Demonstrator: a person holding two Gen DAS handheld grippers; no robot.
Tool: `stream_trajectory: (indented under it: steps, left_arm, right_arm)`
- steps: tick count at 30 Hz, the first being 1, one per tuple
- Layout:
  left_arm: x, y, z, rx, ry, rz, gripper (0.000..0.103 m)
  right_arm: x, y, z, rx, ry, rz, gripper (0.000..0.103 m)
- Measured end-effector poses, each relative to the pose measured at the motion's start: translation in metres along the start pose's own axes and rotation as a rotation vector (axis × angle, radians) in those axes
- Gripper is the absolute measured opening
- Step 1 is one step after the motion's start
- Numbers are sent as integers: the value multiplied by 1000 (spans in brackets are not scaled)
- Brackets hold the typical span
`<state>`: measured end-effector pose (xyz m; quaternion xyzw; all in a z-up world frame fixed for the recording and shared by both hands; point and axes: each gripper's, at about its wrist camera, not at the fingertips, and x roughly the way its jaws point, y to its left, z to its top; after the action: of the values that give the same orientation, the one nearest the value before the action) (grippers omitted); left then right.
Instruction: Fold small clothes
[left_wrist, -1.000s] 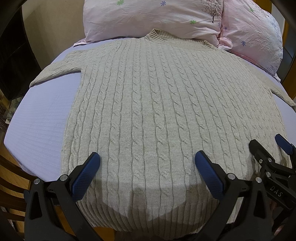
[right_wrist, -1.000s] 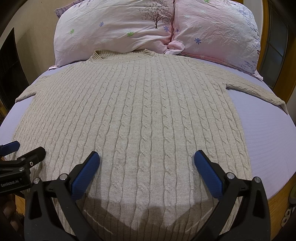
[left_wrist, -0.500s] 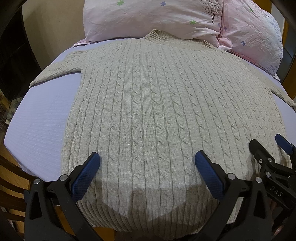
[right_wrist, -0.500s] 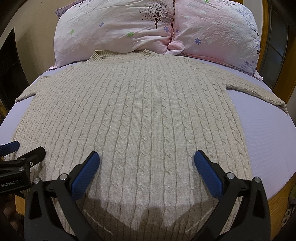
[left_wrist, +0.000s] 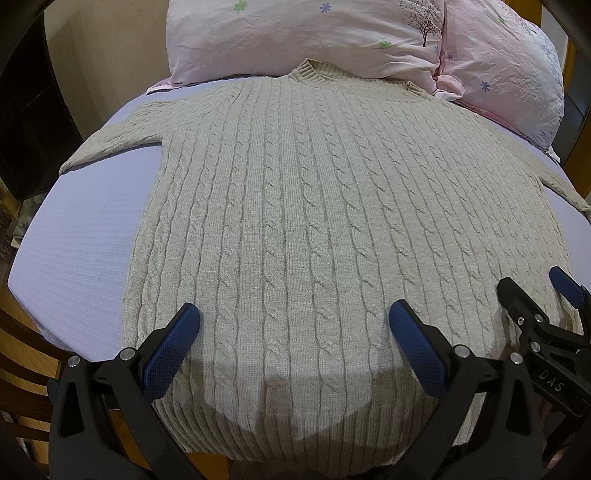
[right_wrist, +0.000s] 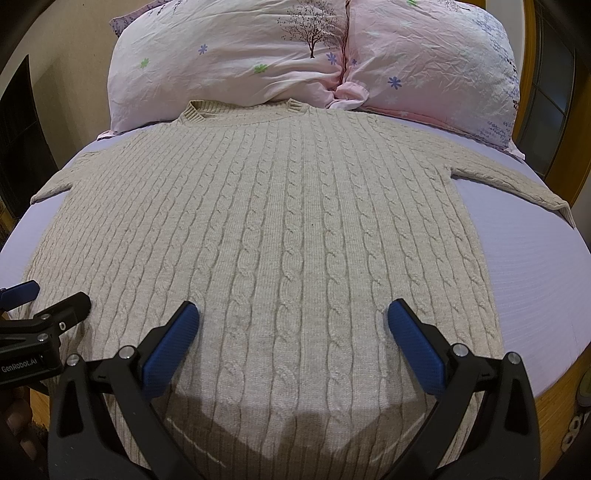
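A beige cable-knit sweater (left_wrist: 314, 221) lies flat and face up on a lilac bed sheet (left_wrist: 81, 240), collar toward the pillows, both sleeves spread out sideways. It also fills the right wrist view (right_wrist: 288, 240). My left gripper (left_wrist: 293, 325) is open and empty, hovering over the left part of the hem. My right gripper (right_wrist: 291, 321) is open and empty over the right part of the hem. Each gripper shows at the edge of the other's view: the right one (left_wrist: 535, 295) and the left one (right_wrist: 48, 299).
Two pink flowered pillows (right_wrist: 229, 55) (right_wrist: 436, 62) lie at the head of the bed behind the collar. The wooden bed frame (right_wrist: 554, 398) shows at the near right. Bare sheet (right_wrist: 524, 266) lies on both sides of the sweater.
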<state>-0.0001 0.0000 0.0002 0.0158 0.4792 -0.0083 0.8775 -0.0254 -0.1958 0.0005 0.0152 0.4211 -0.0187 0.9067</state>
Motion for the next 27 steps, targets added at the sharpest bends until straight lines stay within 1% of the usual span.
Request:
stream_trajectory:
  steps: [16, 22, 25, 27]
  left_arm:
    - [0, 0, 0, 0, -1, 0, 102]
    - [0, 0, 0, 1, -9, 1, 102]
    - [-1, 0, -2, 9, -37, -1, 102]
    - [-2, 3, -10, 27, -68, -10, 102]
  right_arm:
    - [0, -2, -1, -5, -12, 10, 101]
    - [2, -9, -5, -18, -10, 21, 101]
    - [4, -15, -1, -48, -10, 74, 101]
    - [-2, -35, 9, 1, -18, 175, 101]
